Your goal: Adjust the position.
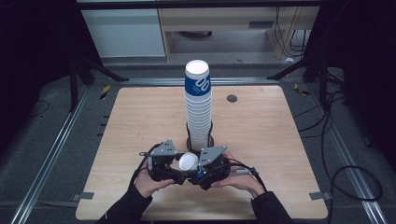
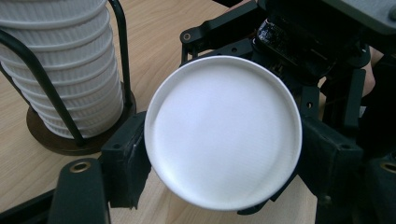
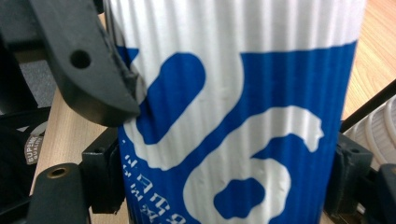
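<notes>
Paper cup [image 1: 188, 162] clamped between both grippers' jaws.

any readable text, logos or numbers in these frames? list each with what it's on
Large white "00"-like figures on the blue band of the top cup of the cup stack, high view.
The same big white figures on the blue band of the held cup, right gripper view, cropped; not read for sure.
Small white print at that cup's lower left: too blurred to read.
Small label at the left edge, right gripper view: too small to read reliably.

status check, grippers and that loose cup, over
Left gripper and right gripper both clamped on single cup. Cup stack stands close behind. Nothing blocking.
</notes>
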`<control>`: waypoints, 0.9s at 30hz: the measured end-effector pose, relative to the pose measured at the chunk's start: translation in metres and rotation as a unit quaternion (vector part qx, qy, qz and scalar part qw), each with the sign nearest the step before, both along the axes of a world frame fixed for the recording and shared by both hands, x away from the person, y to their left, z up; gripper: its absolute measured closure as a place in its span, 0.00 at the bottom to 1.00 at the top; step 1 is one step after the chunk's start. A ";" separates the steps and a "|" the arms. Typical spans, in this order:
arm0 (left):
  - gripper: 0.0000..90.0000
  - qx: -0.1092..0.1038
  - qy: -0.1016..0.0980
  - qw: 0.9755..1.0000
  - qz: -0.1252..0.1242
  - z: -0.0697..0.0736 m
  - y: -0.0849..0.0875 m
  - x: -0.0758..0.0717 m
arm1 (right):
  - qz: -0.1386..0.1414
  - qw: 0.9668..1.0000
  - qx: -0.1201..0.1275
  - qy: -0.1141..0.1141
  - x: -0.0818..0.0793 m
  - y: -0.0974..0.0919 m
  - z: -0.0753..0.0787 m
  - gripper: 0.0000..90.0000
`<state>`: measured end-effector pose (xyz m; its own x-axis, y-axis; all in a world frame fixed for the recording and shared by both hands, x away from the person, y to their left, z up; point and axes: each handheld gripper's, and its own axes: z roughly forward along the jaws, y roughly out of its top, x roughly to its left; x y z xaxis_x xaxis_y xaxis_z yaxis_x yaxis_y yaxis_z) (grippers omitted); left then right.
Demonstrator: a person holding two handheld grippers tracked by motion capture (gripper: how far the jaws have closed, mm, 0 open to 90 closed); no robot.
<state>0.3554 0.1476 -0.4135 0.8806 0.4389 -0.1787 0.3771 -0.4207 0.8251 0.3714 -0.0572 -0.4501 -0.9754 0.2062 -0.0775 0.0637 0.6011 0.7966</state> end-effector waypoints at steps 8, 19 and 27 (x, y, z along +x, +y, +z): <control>0.29 -0.007 0.006 1.000 0.000 0.000 0.002 0.000 | -0.003 1.000 0.002 0.010 0.000 0.001 0.000 0.21; 0.30 -0.024 -0.013 0.999 0.022 0.010 0.017 0.002 | -0.024 0.999 0.030 0.006 0.003 -0.010 0.010 0.09; 0.30 -0.037 -0.021 0.998 0.040 0.014 0.029 0.005 | -0.043 0.998 0.052 0.002 0.004 -0.025 0.019 0.08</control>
<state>0.3600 0.1764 -0.3994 0.8509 0.4950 -0.1762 0.3709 -0.3284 0.8686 0.3757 -0.0823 -0.4314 -0.9538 0.2965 -0.0482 0.1146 0.5075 0.8540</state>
